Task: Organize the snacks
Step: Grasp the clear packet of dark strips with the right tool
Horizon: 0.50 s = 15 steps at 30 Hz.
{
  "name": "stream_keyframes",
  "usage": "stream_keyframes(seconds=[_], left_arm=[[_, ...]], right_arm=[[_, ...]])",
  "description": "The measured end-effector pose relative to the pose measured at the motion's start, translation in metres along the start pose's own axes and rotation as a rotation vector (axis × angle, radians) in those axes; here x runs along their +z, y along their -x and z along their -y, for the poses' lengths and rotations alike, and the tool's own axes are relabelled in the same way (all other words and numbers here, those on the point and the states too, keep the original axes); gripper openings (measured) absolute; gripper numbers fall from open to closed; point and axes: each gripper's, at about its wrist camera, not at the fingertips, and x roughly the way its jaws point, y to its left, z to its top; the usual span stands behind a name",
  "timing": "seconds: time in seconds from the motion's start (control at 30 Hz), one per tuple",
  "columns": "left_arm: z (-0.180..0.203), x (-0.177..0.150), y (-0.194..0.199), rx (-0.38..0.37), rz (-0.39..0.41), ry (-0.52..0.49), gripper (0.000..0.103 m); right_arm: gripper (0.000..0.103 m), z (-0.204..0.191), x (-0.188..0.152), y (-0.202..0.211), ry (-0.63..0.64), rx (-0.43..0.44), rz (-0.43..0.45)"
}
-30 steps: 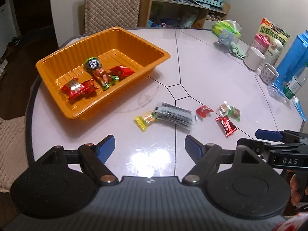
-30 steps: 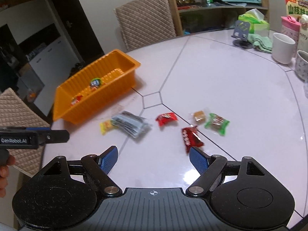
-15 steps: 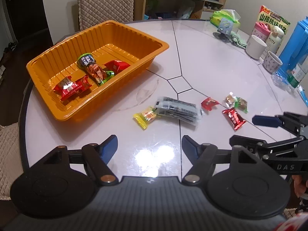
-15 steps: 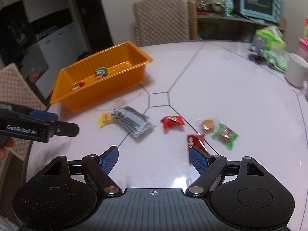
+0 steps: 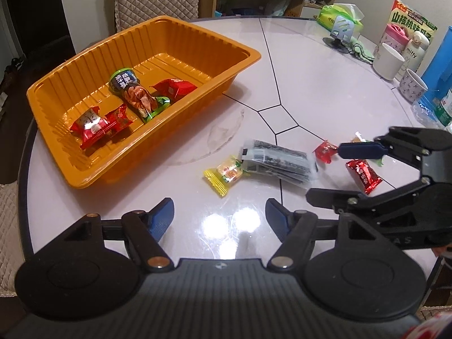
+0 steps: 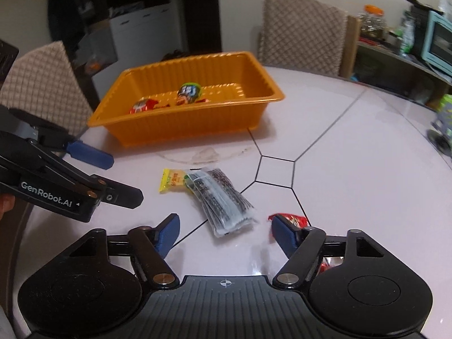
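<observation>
An orange tray (image 5: 234,65) (image 6: 197,124) holds several wrapped snacks, red candies (image 5: 99,123) and a green-topped pack (image 5: 132,93). Loose on the white table lie a yellow candy (image 5: 226,173) (image 6: 173,180), a black-and-clear packet (image 5: 279,162) (image 6: 223,202), a small red candy (image 5: 325,151) (image 6: 293,221) and a longer red candy (image 5: 363,171). My left gripper (image 5: 219,219) is open and empty, just short of the yellow candy. My right gripper (image 6: 224,233) is open and empty, its jaws either side of the packet's near end.
At the right edge stand mugs (image 5: 387,60), a pink bottle (image 5: 394,35), a snack box (image 5: 414,24), a blue carton (image 5: 440,65) and a tissue pack (image 5: 340,18). Quilted chairs (image 6: 302,32) stand behind the table. A shelf with a toaster oven (image 6: 438,45) is at the back.
Both grippers moved forward toward the loose snacks. The right gripper swung left and now faces the packet and tray. Both jaws stayed open.
</observation>
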Motion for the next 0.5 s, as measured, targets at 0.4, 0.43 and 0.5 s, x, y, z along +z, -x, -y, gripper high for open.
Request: stream_keyframes(seconds=[0.4,0.43,0.5], left_arm=[[-0.009,0.007,-0.015,0.010,-0.022,0.012,0.068],[-0.010,0.007,-0.016,0.012,-0.024,0.012,0.068],[-0.011,0.008,-0.017,0.014,-0.026,0.013,0.068]], right_arm=[[0.060,0.007,0.024,-0.049,0.142,0.063,-0.070],[0.057,0.007,0.025,-0.052,0.151,0.072,-0.077],[0.052,0.006,0.027,-0.058,0.167,0.087,-0.092]])
